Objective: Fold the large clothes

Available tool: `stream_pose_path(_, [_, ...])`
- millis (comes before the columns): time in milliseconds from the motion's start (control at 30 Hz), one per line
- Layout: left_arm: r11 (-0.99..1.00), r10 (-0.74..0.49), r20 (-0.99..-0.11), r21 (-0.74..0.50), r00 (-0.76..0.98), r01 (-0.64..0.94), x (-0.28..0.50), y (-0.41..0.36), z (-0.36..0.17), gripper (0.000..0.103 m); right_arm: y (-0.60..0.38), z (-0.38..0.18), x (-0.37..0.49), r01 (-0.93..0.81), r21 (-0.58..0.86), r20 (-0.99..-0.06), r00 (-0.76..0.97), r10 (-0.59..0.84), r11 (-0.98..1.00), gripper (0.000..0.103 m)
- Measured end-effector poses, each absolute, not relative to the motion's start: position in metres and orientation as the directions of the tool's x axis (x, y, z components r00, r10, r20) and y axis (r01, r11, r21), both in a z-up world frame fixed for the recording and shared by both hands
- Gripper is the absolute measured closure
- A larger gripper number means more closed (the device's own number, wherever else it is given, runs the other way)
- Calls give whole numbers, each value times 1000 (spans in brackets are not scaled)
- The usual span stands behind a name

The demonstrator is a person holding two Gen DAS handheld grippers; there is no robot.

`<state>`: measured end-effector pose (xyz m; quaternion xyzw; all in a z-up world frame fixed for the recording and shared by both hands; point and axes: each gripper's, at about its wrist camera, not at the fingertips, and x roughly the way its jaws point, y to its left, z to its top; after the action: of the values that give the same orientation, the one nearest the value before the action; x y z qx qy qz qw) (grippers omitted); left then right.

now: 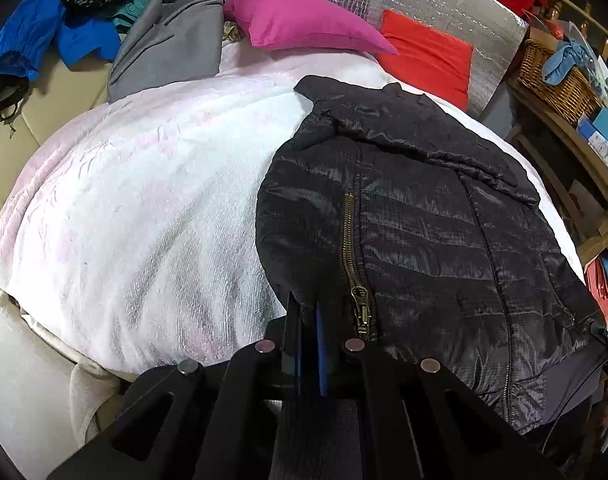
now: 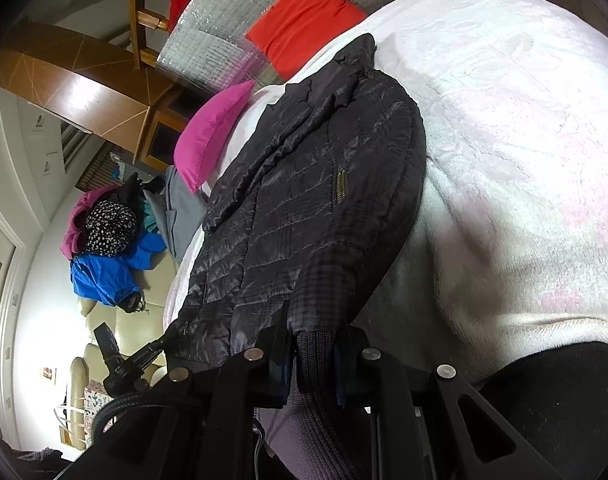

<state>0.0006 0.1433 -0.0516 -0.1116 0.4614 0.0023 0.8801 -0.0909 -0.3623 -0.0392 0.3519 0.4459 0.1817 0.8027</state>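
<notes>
Black quilted puffer jacket (image 1: 424, 220) lies spread on a white fleece blanket (image 1: 144, 200) over the bed, reaching away from both claws toward the pillows. The left claw (image 1: 308, 312) is pinched narrow on the jacket's near hem, just left of the brass zipper (image 1: 354, 264). The right claw (image 2: 314, 344) is clamped on a ribbed knit cuff (image 2: 314, 354) at the near end of a sleeve. Holding hem and cuff together probably keeps the slippery shell taut and flat so a fold can be carried across it. To the left of the left claw the blanket lies bare and offers wide room for swinging fabric over. Far ahead, the magenta pillow (image 1: 304, 24) and orange pillow (image 1: 428, 56) bound the free space; a wicker basket (image 1: 552, 76) crowds the right side.
</notes>
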Motion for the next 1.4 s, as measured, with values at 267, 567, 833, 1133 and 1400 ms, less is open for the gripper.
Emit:
stream_pose_path(267, [959, -154, -774, -267, 614, -97, 5, 150, -33, 97, -363, -31, -84, -5, 755, -551, 536, 640, 655, 86])
stream_pose_path(567, [949, -211, -693, -315, 690, -26, 28, 148, 17, 97, -369, 2, -60, -69, 797, -460, 575, 676, 600, 87])
stream_pose_path(833, [950, -211, -651, -312, 730, -3, 68, 145, 44, 97, -371, 25, -20, -119, 805, -406, 604, 686, 581, 87])
stream_pose_path(1133, [953, -207, -615, -303, 761, 14, 123, 141, 68, 97, -375, 62, 44, -174, 803, -343, 646, 682, 570, 87])
stream_pose_path(1400, [956, -193, -596, -293, 779, 13, 196, 141, 79, 97, -381, 81, 120, -165, 803, -322, 688, 650, 572, 88])
